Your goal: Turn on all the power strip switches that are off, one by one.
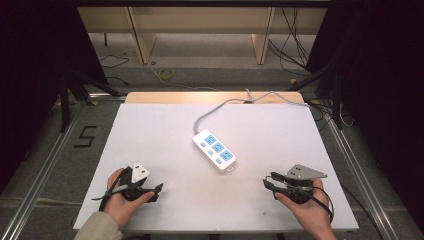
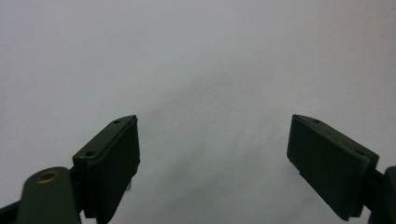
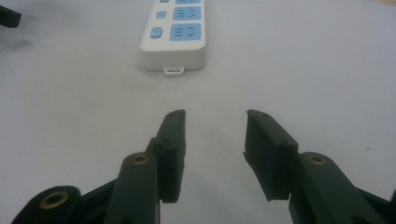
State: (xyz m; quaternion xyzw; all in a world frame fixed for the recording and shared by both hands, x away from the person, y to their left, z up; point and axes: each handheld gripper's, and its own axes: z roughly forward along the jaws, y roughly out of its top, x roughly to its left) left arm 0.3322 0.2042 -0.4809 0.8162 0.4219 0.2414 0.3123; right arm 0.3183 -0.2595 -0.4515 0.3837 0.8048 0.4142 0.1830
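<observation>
A white table [image 1: 150, 135] carries a white power strip [image 1: 214, 149] with three blue socket panels, lying at an angle near the middle, slightly toward the far side. Its grey cord [image 1: 235, 102] runs from the far end of the strip over the table's back edge.

The left gripper [image 1: 150, 191] rests low at the near left of the table, held in the person's left hand [image 1: 120, 200], with a beige sleeve [image 1: 97, 227] showing at the bottom edge of the high view. In the left gripper view its jaws stand wide apart with nothing between them — just bare white tabletop ahead.

The right gripper [image 1: 270, 185] sits at the near right, held in the right hand [image 1: 310, 210], the grey three-cornered plate [image 1: 305, 172] on top of it. In the right gripper view its jaws are parted by a moderate gap and hold nothing; the near end of the power strip lies straight ahead of them, well apart from the tips, with a small hanging tab [image 3: 173, 71] on that end pointing toward the jaws.

Both grippers lie well apart from the strip and from each other — the strip sits between and beyond them
</observation>
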